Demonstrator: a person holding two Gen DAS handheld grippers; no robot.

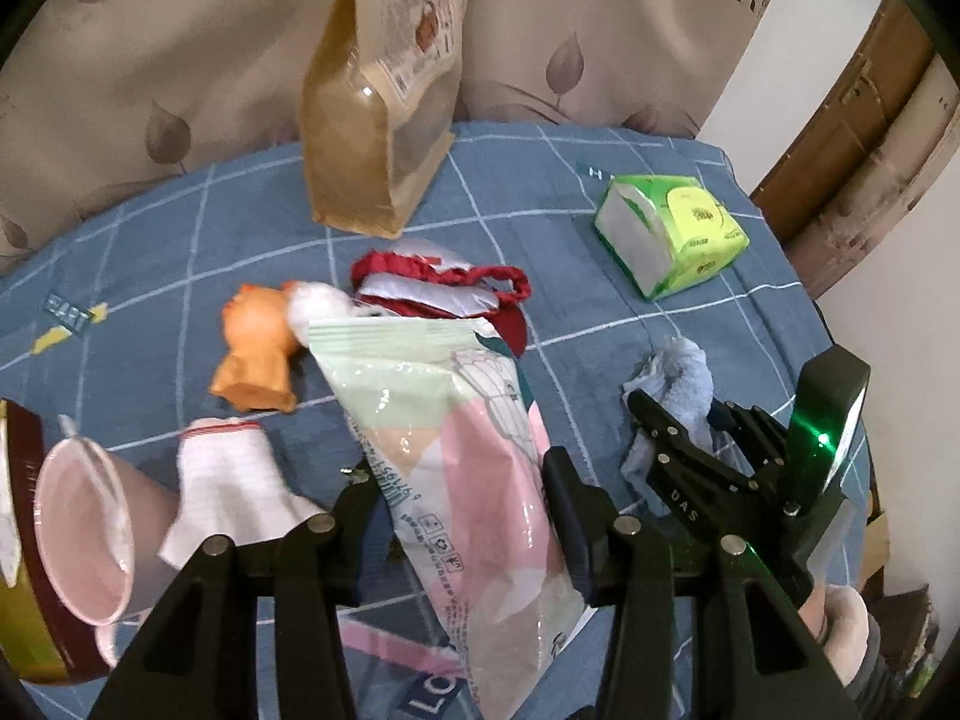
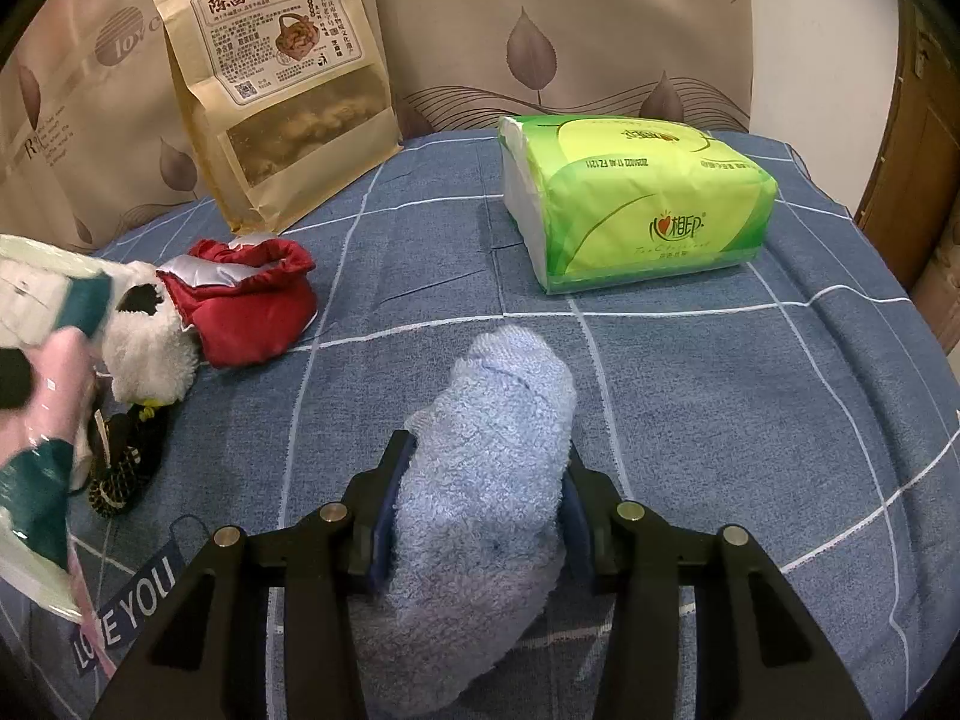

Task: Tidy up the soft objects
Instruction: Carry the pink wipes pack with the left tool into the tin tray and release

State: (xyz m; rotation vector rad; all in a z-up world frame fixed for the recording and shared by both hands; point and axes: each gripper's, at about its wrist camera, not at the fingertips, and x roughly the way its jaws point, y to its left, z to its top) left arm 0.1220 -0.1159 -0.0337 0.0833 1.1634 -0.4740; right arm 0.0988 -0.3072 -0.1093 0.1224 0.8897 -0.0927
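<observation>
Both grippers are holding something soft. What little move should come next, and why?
Probably carry the blue towel, pinched in the right gripper, toward the green tissue pack and set it down there. The cloth beside that pack looks bare, while the left gripper grips a pastel plastic pack above the crowded toys, so that side is busy.

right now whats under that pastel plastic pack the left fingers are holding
Under the pastel pack, only blue checked cloth shows around its edges. The orange toy and red pouch lie past its far end; whatever lies directly beneath it is covered.
</observation>
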